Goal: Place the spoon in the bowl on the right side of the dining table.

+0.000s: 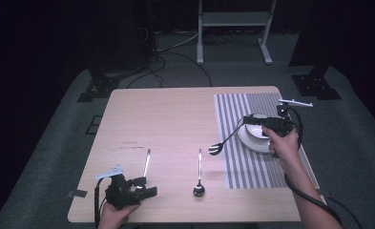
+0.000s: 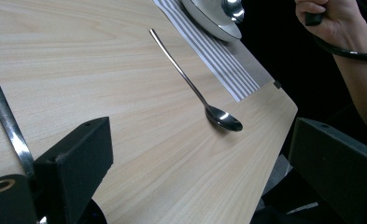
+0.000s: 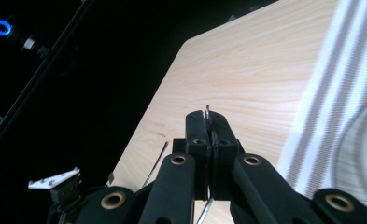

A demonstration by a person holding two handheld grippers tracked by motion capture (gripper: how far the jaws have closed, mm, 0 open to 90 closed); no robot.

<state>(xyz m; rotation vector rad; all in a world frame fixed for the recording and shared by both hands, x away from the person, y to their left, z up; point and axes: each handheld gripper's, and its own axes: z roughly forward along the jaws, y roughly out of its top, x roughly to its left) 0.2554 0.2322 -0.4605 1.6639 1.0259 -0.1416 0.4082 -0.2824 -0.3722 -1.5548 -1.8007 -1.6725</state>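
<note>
My right gripper (image 1: 250,120) hangs over the white plate (image 1: 252,139) on the striped placemat (image 1: 237,162). It is shut on the handle of a fork (image 1: 217,147), whose head slants down left past the mat's edge. In the right gripper view the jaws (image 3: 208,125) pinch that thin metal handle. A spoon (image 1: 199,177) lies mid-table with its bowl toward me, and a knife (image 1: 147,162) lies to its left. My left gripper (image 1: 144,187) rests open at the front left, just below the knife. In the left gripper view the spoon (image 2: 218,116) lies ahead between the wide jaws.
The table's front edge (image 1: 185,220) runs close under the left gripper. A metal stand (image 1: 233,28) and cables sit on the dark floor behind the table. The person's right forearm (image 1: 304,191) crosses the placemat's near right corner.
</note>
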